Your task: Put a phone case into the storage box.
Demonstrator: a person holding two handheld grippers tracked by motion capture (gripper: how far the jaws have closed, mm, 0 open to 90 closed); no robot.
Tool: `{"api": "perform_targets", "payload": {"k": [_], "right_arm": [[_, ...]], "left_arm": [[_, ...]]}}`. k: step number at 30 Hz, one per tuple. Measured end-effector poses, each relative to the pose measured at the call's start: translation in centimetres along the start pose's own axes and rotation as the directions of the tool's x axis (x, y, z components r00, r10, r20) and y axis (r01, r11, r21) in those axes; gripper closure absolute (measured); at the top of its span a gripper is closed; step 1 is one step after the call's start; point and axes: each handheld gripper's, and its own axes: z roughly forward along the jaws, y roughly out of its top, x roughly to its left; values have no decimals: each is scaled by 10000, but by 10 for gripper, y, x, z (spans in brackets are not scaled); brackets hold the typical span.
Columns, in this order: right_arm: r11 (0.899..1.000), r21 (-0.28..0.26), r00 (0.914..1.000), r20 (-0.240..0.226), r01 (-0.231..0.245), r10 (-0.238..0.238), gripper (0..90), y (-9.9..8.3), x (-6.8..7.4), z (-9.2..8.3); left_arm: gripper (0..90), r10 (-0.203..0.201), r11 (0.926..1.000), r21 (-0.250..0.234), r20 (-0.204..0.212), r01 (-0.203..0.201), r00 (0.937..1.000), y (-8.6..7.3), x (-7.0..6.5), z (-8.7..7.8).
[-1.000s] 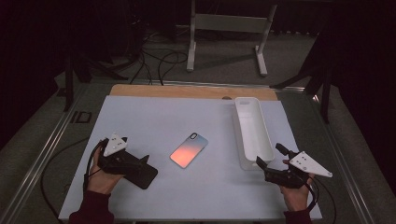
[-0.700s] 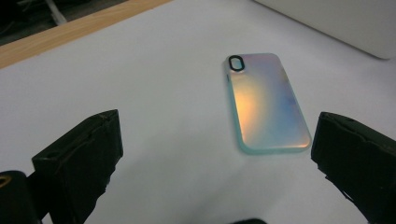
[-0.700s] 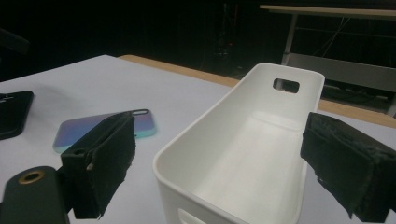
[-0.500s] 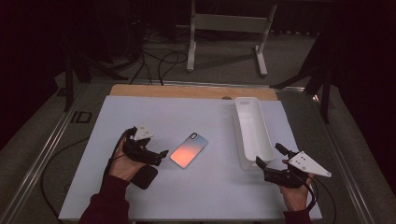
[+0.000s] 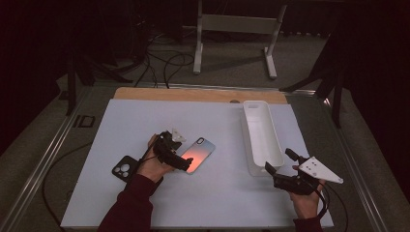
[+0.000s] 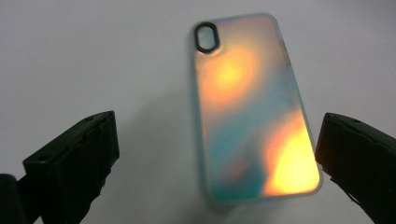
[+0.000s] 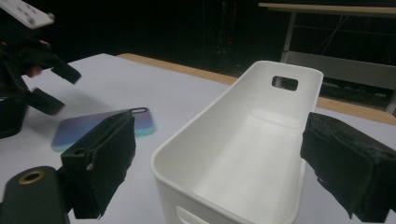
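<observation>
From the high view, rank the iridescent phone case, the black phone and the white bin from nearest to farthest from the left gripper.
1. The iridescent phone case: right at the open left gripper, just to its right, near the table's middle.
2. The black phone: on the gripper's other side, by the person's wrist, toward the table's left.
3. The white bin: farthest, on the table's right side.

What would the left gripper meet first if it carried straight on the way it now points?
Most likely the iridescent phone case, lying flat between the open jaws of the left gripper; how near is unclear.
</observation>
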Motion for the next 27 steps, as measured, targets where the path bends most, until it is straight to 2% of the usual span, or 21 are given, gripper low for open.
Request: {"api": "perform_targets", "payload": {"k": [3, 10, 12, 19, 27], "right_arm": [[10000, 5, 10000, 25, 21, -21, 100, 0, 0, 0], [10000, 12, 9999, 89, 53, -53, 101, 0, -1, -1], [10000, 11, 9999, 94, 36, -36, 100, 0, -1, -1], [10000, 15, 9999, 130, 72, -72, 101, 0, -1, -1], [10000, 5, 9998, 178, 23, -23, 101, 0, -1, -1]], "left_arm": [[0, -57, 9995, 311, 106, 54, 9999, 1, -5, 11], [0, -84, 9954, 958, 47, 79, 10000, 2, -13, 32], [0, -164, 9953, 955, 186, 145, 9997, 3, -14, 34], [0, 6, 9928, 1199, 289, -40, 9996, 3, -19, 41], [29, -206, 9896, 1429, 412, 145, 9989, 2, -18, 43]]}}
